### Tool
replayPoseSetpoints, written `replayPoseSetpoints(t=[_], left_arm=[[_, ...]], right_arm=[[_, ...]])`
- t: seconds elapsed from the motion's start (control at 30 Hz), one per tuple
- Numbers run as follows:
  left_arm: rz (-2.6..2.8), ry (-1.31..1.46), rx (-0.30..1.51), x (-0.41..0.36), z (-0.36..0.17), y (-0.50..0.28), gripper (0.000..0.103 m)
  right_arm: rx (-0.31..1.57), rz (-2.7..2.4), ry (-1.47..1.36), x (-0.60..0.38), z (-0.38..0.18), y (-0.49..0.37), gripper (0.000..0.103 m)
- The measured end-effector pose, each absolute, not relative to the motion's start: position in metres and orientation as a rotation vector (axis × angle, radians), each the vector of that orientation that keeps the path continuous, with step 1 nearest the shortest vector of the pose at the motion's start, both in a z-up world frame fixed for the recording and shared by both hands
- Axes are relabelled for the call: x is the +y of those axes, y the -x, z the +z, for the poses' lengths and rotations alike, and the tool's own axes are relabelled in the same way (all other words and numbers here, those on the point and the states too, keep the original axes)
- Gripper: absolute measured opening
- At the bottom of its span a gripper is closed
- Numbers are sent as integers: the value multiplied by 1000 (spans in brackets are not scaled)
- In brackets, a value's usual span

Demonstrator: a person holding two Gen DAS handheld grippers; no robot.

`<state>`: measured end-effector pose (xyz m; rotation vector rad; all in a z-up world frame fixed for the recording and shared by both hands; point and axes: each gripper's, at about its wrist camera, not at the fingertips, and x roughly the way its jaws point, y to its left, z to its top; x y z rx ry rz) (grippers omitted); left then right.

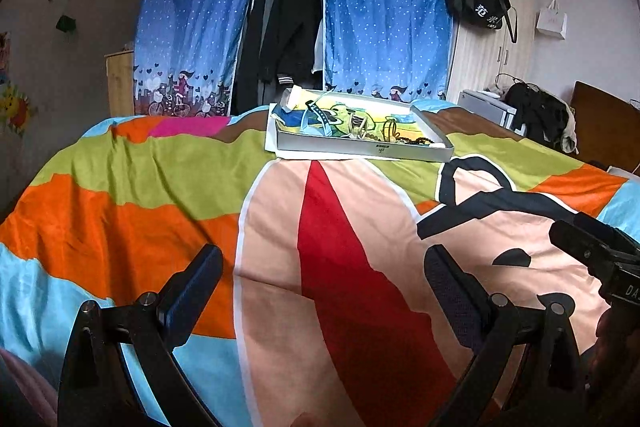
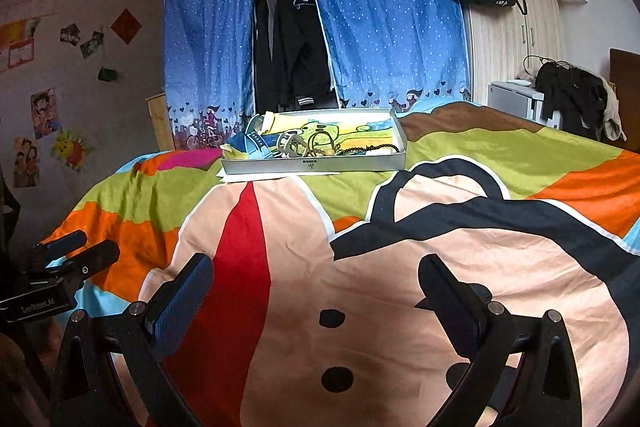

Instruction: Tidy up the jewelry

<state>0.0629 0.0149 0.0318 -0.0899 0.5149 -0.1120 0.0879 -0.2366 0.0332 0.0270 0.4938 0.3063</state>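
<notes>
While the bed [image 1: 160, 187] with its loud cartoon cover fills most of both views, blue curtains [image 2: 384, 11] hang behind it. A shallow white tray [image 2: 280, 167] sits on the bed's far side, well away from both grippers, holding jewelry [image 2: 360, 149]: beads, a watch, some clips. Left gripper [image 1: 322, 267] and right gripper [image 2: 316, 275] hover over the cover, both spread wide, holding nothing.

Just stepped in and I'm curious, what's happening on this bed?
A person holds two black tongs over the colourful cartoon bedspread. The left tongs and right tongs are both open and empty. The shallow white cardboard tray of tangled jewelry, including dark beaded strands, sits farther up the bed, untouched.
</notes>
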Motion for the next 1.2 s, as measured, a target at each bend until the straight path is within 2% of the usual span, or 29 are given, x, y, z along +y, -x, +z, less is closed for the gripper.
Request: replayPoseSetpoints(t=[1.2], left_arm=[[-118, 88, 528, 14, 27, -60, 98]], right_arm=[[502, 304, -34, -235, 32, -88, 103]])
